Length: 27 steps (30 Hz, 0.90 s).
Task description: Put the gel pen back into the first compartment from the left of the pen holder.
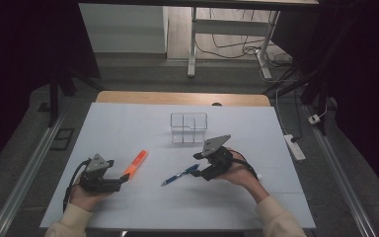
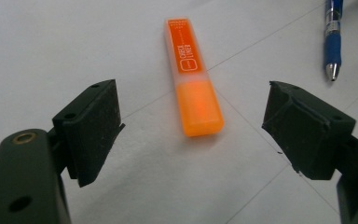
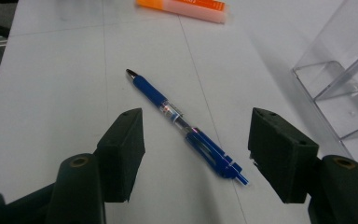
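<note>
Highlighter (image 2: 193, 74) & blue pen (image 3: 186, 127) lie mid-tabletop (image 1: 128, 123), nearer front edge. Both look light, stiff, smooth plastic; pen may roll, so pinch across mid-barrel. Left hand-held gripper (image 2: 193, 135) spread at highlighter's end; right hand-held gripper (image 3: 196, 154) spread astride pen, not touching.

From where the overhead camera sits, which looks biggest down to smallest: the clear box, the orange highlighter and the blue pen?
1. Clear box, plainly the largest.
2 and 3. Blue pen and orange highlighter: too alike to rank. The pen looks slightly longer but thinner, the highlighter shorter but thicker.
</note>
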{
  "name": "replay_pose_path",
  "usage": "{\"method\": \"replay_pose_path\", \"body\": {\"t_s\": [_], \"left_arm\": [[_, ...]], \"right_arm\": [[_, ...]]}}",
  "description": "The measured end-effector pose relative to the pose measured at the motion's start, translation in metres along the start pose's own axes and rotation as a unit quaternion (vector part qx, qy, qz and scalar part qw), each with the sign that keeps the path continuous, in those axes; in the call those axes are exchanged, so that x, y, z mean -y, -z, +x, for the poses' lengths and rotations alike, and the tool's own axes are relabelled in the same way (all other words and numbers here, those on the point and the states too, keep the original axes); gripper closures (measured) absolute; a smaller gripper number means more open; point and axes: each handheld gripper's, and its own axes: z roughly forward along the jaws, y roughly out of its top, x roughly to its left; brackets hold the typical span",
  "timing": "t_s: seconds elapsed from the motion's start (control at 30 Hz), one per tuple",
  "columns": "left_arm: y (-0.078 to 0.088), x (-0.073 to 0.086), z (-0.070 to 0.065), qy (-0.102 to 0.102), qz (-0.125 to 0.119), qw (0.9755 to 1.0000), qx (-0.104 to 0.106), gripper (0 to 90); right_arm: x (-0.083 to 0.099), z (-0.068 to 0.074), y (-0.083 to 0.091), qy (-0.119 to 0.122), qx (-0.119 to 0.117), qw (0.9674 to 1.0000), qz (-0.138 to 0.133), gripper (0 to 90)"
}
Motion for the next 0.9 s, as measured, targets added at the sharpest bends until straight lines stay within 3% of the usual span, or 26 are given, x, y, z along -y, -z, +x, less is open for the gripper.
{"method": "replay_pose_path", "body": {"t_s": [0.47, 0.9], "left_arm": [[0.000, 0.000, -0.002, -0.007, 0.001, 1.0000, 0.002, 18.9], [0.000, 0.000, -0.004, -0.007, 0.004, 1.0000, -0.001, 18.4]], "right_arm": [[-0.010, 0.001, -0.028, 0.027, -0.022, 0.9989, 0.032, 30.1], [-0.022, 0.006, -0.051, 0.062, -0.039, 0.9953, 0.063, 29.6]]}}
